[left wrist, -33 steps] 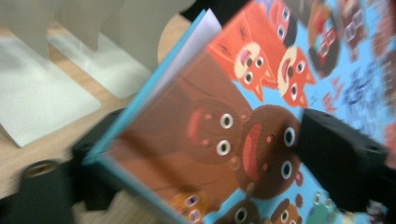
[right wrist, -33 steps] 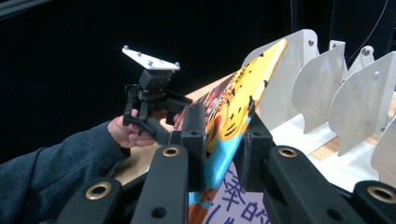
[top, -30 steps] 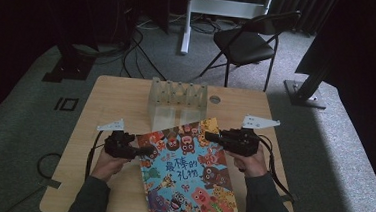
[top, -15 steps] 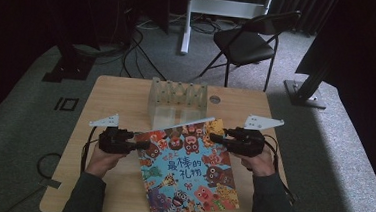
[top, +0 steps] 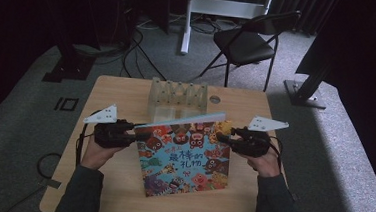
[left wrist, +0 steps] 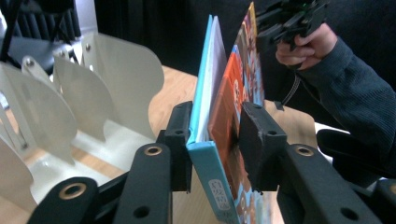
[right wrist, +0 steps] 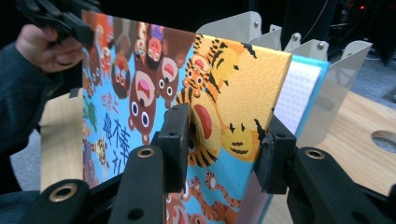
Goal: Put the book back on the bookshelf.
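- Wooden counter (top: 115,191) is carrying a colourful picture book (top: 185,156) in the high view; the book's far edge is tilting up off the wood while its near edge is sitting low, just in front of a pale divider rack (top: 177,99).
- At that view's left, the left gripper (top: 130,130) is holding the book's far left corner, and at its right the right gripper (top: 225,136) is sitting at the far right corner.
- Along the left gripper view, the left gripper (left wrist: 215,140) is clamping the book (left wrist: 224,116) near its spine, both pads pressing on the covers; its jaws have just been closing. The rack (left wrist: 70,116) is standing just beside it, and the other hand (left wrist: 306,44) is showing farther off at the book's opposite corner.
- Along the right gripper view, the right gripper (right wrist: 229,140) is straddling the book's (right wrist: 205,93) tiger corner; its jaws have just been opening, the left pad lying against the cover, the right one by the back, so I cannot tell whether they are gripping. The rack (right wrist: 336,79) is rising behind.
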Demonstrator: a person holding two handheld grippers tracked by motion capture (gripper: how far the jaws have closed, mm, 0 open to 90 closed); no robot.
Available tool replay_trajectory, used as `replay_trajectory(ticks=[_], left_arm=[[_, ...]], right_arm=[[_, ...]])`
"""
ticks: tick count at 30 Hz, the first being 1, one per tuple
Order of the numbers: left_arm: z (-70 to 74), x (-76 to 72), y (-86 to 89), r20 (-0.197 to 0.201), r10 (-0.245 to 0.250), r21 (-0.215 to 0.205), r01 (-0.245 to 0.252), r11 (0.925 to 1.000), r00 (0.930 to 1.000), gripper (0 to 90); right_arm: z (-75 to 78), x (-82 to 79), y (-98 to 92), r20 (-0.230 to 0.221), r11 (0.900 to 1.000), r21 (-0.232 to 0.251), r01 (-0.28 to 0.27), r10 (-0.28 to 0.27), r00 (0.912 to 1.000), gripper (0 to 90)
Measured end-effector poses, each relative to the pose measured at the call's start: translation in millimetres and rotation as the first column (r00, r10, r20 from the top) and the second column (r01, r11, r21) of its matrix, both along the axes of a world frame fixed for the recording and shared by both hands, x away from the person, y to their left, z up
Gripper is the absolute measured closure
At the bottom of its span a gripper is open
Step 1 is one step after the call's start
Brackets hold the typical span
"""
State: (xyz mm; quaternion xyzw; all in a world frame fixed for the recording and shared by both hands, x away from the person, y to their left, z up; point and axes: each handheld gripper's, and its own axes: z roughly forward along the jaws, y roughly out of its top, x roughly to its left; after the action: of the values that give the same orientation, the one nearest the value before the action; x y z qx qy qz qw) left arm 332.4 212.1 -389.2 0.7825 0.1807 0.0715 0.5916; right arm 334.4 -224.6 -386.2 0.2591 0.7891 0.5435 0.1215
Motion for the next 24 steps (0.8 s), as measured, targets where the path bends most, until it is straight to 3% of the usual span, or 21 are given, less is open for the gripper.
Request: replay_trajectory(ticks=[5,9,11,13,15,20,24], left_arm=[[13.7,-5.1,-2.0,0.064,0.019,0.004,-0.019,0.9998,0.9978,71.9],[19.0,-14.0,-6.4,0.145,0.045,0.046,-0.052,0.9976,0.9884,73.9],[18.7,-15.2,-6.3,0.144,0.041,0.046,-0.048,0.9977,0.9887,74.1],[15.4,-15.3,-4.0,0.135,0.056,0.018,-0.059,0.9981,0.9892,71.5],[13.7,-15.0,-3.5,0.129,0.037,-0.002,-0.038,0.9993,0.9909,68.6],[7.4,-16.2,-6.2,0.123,0.037,0.009,-0.038,0.9992,0.9917,63.2],[1.7,-15.6,-7.5,0.112,0.039,-0.009,-0.038,0.9992,0.9929,61.3]], right_arm=[[0.0,-0.3,0.7,0.045,1.0,-0.003,0.017,-0.017,0.9988,61.8],[-1.9,0.6,2.6,0.081,0.999,-0.028,0.041,-0.039,0.9959,61.0],[-2.7,1.0,2.8,0.09,0.999,-0.027,0.046,-0.043,0.995,60.8],[-3.7,1.1,1.9,0.096,0.999,-0.023,0.026,-0.024,0.9951,60.7],[-3.2,1.0,1.9,0.094,0.999,-0.025,0.022,-0.02,0.9954,60.3],[-2.6,-1.4,-1.0,0.109,0.998,-0.043,0.038,-0.033,0.9935,58.8],[-3.2,-2.2,-8.0,0.101,0.999,-0.012,0.033,-0.032,0.9944,57.6]])
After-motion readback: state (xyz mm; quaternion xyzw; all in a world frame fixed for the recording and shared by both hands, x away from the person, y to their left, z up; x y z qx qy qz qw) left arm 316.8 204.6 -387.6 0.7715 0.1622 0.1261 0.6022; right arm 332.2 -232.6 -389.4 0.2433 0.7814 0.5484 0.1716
